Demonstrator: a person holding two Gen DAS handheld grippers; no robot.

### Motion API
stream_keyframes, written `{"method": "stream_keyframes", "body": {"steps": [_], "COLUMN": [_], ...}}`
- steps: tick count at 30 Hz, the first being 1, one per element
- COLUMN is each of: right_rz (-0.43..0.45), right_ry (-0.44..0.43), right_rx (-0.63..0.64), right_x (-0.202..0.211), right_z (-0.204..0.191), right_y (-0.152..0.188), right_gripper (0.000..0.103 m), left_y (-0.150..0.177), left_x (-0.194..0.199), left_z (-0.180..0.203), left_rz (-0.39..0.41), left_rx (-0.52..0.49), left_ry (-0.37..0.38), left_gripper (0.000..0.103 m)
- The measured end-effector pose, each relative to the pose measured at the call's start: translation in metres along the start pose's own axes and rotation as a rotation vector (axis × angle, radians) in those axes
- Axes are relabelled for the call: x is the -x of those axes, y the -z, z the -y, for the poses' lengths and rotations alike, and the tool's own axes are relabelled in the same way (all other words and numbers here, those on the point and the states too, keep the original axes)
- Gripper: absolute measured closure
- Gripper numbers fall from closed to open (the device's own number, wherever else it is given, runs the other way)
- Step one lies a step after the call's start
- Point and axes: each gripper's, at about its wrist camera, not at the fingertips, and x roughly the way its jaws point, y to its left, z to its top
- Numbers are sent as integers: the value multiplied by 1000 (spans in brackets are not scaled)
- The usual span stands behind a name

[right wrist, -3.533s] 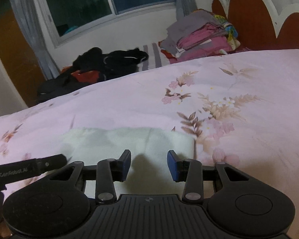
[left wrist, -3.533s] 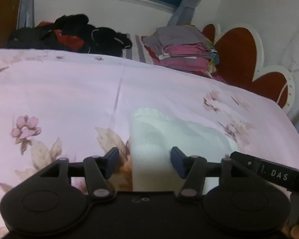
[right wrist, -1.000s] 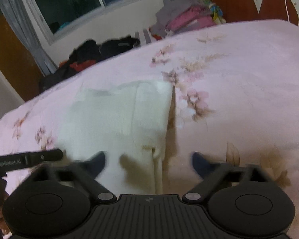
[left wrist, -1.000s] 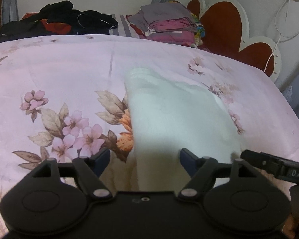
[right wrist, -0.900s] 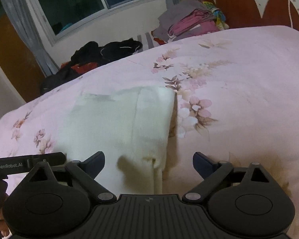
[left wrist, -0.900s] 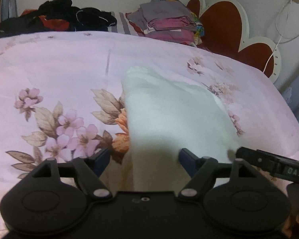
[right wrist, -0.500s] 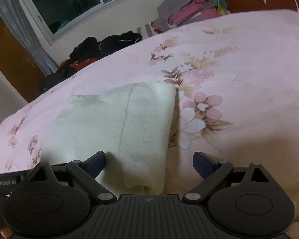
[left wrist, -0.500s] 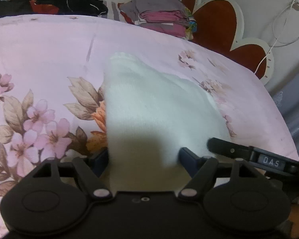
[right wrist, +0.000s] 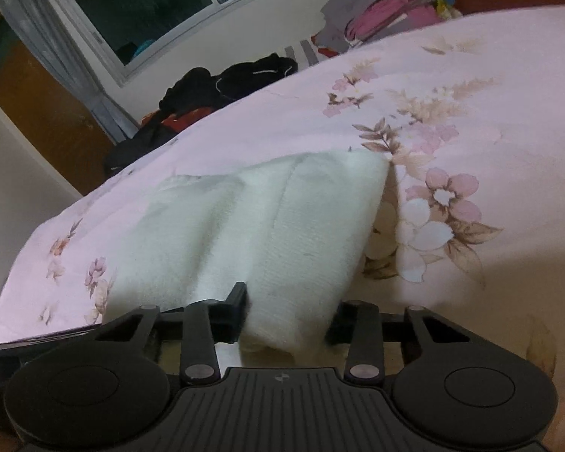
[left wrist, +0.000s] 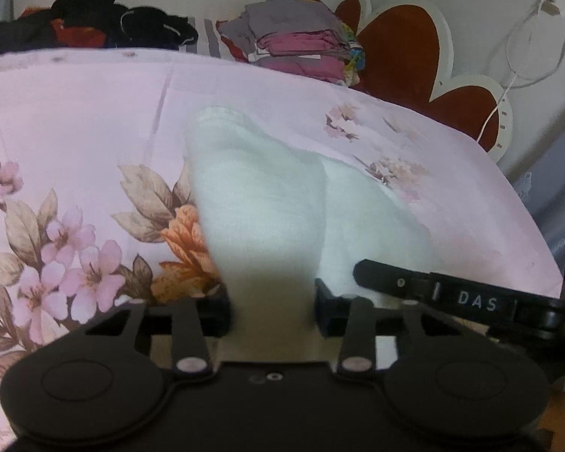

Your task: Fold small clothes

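Observation:
A small white knitted garment [left wrist: 267, 196] lies folded on the pink floral bedspread [left wrist: 75, 120]. My left gripper [left wrist: 272, 307] has its jaws around the garment's near left edge, cloth filling the gap. In the right wrist view the same garment [right wrist: 282, 222] lies with a fold line along it. My right gripper [right wrist: 289, 318] has its jaws around the garment's near right edge, which looks lifted off the bed. The right gripper's black body [left wrist: 452, 297] shows at the right of the left wrist view.
A stack of folded pink and grey clothes [left wrist: 297, 41] and a pile of black clothes [left wrist: 105, 22] sit at the bed's far side. A red heart-shaped headboard [left wrist: 414, 56] stands at the right. A window [right wrist: 139, 19] and curtain are behind.
Both grippers moved forward onto the garment's near edge and their jaws narrowed from wide open to closing on the cloth. The right side of the garment has risen.

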Motion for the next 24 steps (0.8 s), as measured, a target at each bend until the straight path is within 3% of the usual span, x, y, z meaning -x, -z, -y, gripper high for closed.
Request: {"method": "stream_keyframes", "body": {"steps": [7, 12, 18, 24], "right_rz": [36, 48, 55, 66], "right_ry": [-46, -92, -146, -167], "right_rx": [13, 40, 74, 101], "right_x": [19, 26, 28, 19], "right_z": [-22, -68, -138, -231], "right_y": [-3, -1, 16, 53], "right_gripper": [67, 67, 67, 67], "left_y": [-2, -1, 6, 20], "left_x": [24, 64, 126, 194], "left_z": [-1, -16, -59, -131], "left_rz": [29, 68, 113, 142], "left_rx": [-7, -14, -15, -13], "left_ry": [-6, -32, -71, -75], "left_gripper": [68, 69, 69, 69]}}
